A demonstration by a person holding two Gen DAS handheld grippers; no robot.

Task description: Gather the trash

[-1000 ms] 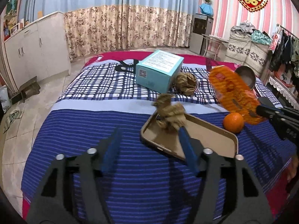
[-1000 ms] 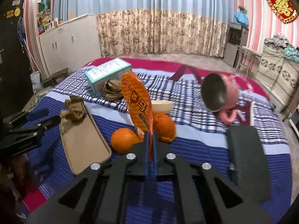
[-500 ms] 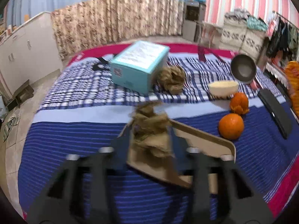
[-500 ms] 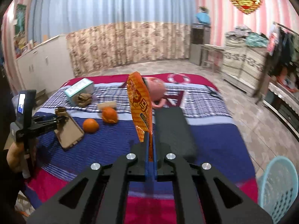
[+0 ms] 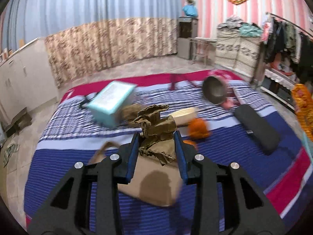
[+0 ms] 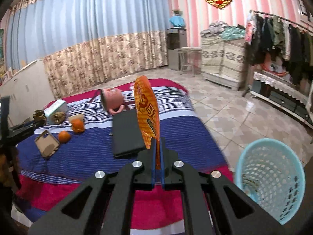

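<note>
Orange snack wrapper (image 6: pixel 147 113), frame centre, is pinched upright in the fully closed right gripper (image 6: pixel 157 156). Crumpled brown paper (image 5: pixel 156 133) is clamped by the part-closed left gripper (image 5: pixel 157 152) above the bed (image 5: pixel 58 166). Blue wastebasket (image 6: pixel 270 178) sits lower right; release directly over its rim.

The wad of brown paper (image 5: pixel 156 135) looks matt, rough and deeply creased between the smooth blue pads (image 5: pixel 133 156) of the left gripper (image 5: pixel 157 146); the black gripper frames look like matt plastic, studded with shiny metal screws (image 5: pixel 199 157); the orange snack wrapper (image 6: pixel 146 113) is glossy film, clamped flat in the right gripper (image 6: pixel 157 156); the bedspread (image 6: pixel 176 129) is woven, striped cloth; the flat tray (image 6: pixel 47 143) near its left edge looks like dull cardboard; the blue basket (image 6: pixel 272 176) is perforated plastic; the floor tiles (image 6: pixel 244 115) shine.
</note>
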